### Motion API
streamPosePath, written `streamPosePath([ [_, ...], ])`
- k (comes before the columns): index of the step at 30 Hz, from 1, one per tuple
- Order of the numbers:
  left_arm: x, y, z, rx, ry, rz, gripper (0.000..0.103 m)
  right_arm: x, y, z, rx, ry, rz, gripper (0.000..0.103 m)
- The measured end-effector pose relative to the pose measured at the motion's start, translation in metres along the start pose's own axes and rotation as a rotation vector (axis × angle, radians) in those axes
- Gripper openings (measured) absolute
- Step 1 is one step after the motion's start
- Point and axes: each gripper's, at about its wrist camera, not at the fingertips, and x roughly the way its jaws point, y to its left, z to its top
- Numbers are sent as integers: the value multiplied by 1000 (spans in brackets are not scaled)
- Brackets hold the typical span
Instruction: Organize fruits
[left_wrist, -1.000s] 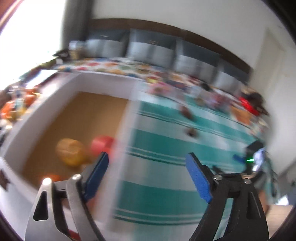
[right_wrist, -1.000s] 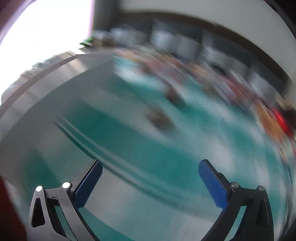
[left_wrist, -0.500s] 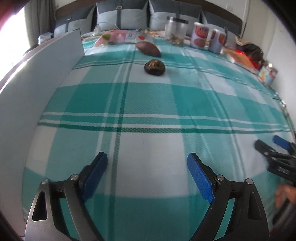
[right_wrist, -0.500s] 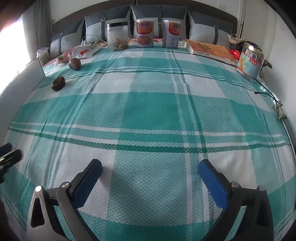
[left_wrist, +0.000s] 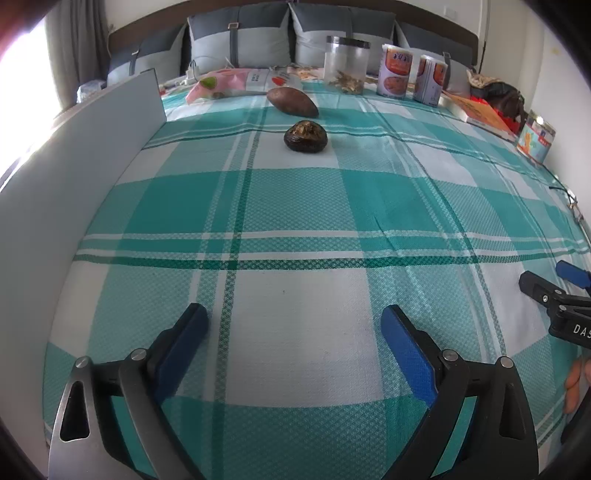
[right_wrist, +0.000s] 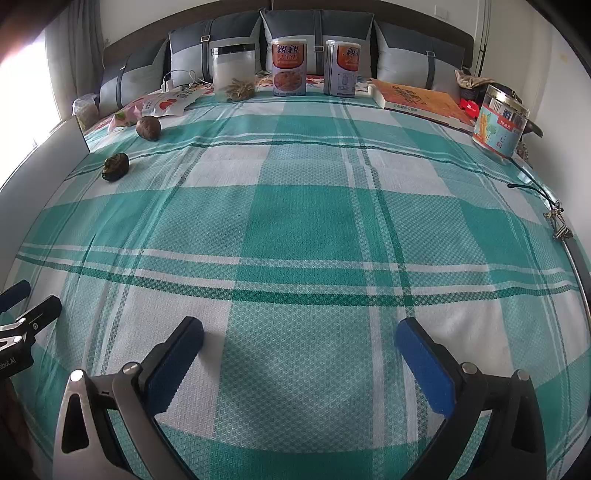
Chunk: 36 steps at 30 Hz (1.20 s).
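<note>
left gripper (left_wrist: 293, 338): jaws opening, nothing between | right gripper (right_wrist: 299, 341): released, empty | fruits: 2, dark round fruit (left_wrist: 305, 137) near brown oval fruit (left_wrist: 291, 102), far on checked bedspread (left_wrist: 332, 206) beside white panel (left_wrist: 74, 177) | cans (right_wrist: 289, 68): 2 | clear jar (right_wrist: 233, 74): 1

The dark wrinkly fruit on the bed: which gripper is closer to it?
Left. The dark wrinkly fruit lies straight ahead of the left gripper, whose fingers are opening, empty. The right gripper sits farther off, beside it.

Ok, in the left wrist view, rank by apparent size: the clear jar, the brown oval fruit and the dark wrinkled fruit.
1. clear jar, largest though farthest.
2. and 3. brown oval fruit and dark wrinkled fruit: the brown one looks a little longer, but the dark one is nearer, so I won't rank them.
</note>
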Motion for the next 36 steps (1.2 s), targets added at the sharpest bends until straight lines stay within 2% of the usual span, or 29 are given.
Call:
streamPosePath([
  [25,3,-3,1,2,2,5,97,0,0,0,4,-3,2,103],
  [29,17,-5,33,27,7,-65,97,0,0,0,4,-3,2,103],
  [34,62,-8,109,7,-3,-31,97,0,0,-1,5,-3,2,103],
  [36,80,-7,124,-4,6,-23,96,0,0,0,5,-3,2,103],
])
